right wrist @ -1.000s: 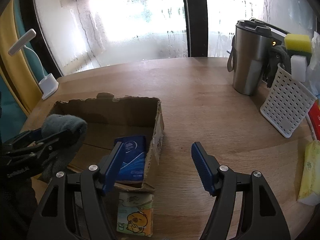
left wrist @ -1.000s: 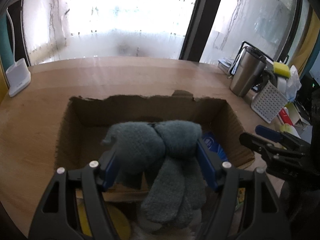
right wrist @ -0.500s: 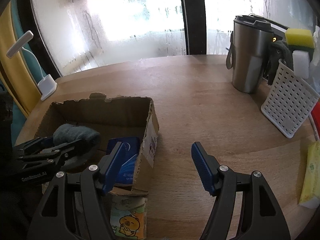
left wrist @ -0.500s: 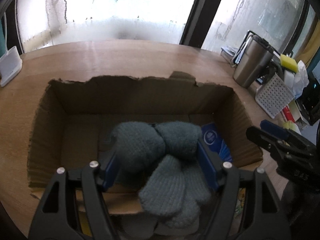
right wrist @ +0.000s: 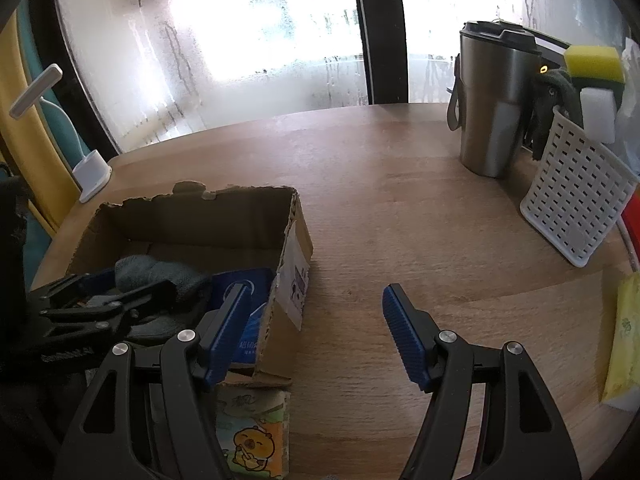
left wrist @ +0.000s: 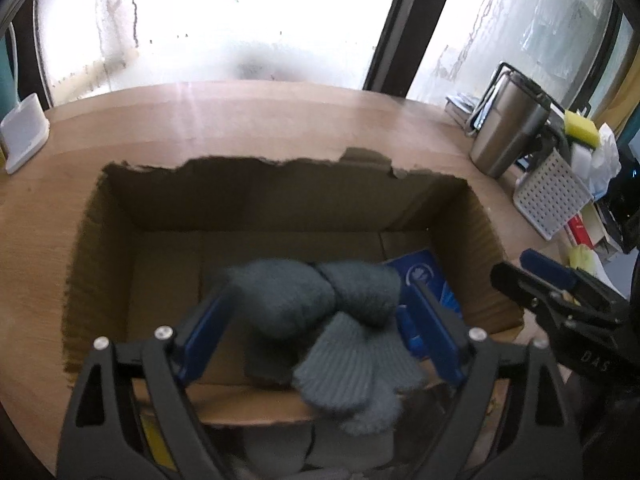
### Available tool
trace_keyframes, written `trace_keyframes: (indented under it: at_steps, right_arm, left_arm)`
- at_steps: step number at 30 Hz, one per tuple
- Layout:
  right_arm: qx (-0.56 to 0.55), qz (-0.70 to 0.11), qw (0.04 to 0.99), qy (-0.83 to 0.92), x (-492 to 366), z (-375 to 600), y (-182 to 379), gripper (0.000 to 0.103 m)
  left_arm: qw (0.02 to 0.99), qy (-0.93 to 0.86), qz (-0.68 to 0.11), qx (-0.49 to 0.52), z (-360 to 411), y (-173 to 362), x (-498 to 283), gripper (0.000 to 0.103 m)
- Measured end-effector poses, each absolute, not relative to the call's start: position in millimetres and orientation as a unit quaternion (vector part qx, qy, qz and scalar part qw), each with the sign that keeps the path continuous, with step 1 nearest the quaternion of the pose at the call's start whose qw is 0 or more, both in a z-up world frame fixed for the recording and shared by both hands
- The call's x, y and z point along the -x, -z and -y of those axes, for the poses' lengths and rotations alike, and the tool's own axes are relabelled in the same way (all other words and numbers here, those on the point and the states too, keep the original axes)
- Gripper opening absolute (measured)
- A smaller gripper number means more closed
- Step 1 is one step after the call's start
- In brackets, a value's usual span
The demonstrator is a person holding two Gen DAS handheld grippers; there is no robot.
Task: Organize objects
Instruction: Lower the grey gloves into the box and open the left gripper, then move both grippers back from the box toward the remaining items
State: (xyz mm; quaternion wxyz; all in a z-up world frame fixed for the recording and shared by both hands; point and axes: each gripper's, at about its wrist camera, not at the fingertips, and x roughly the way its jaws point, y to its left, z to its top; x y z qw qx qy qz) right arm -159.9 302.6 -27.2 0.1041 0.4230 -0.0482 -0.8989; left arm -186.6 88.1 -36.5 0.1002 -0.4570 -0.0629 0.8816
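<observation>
A pair of grey knitted gloves [left wrist: 304,300] hangs over the near part of an open cardboard box [left wrist: 280,200]. My left gripper [left wrist: 320,294] straddles them with its jaws opening, and the left pad stands off the wool. The gloves look blurred and their cuffs droop over the box's near wall. A blue packet [left wrist: 424,276] lies in the box's right corner. In the right wrist view the gloves [right wrist: 156,274] sit low inside the box [right wrist: 208,216]. My right gripper [right wrist: 315,289] hovers open and holds nothing beside the box's right corner.
A steel tumbler [right wrist: 492,108], a white perforated basket [right wrist: 576,200] and a yellow sponge [right wrist: 592,62] stand at the table's right. A cartoon tissue pack [right wrist: 252,432] lies before the box. A white lamp base [right wrist: 92,176] sits far left, a yellow pack [right wrist: 624,340] at the right edge.
My left gripper's jaws have spread wider around the gloves, which have sunk lower into the box. The right gripper has stayed open in place.
</observation>
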Motion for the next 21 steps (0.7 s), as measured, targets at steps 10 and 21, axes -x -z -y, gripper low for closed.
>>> trace_keyframes:
  at_steps: [10, 21]
  right_arm:
    - [-0.414, 0.049, 0.107, 0.903, 146.9, -295.8, 19.4, 0.071]
    - [-0.401, 0.042, 0.117, 0.908, 125.4, -284.6, 6.3, 0.071]
  left_arm:
    - [0.097, -0.895, 0.064, 0.432, -73.2, 19.1, 165.4, 0.092]
    - [0.101, -0.902, 0.078, 0.413, -53.6, 8.6, 135.9, 0.095]
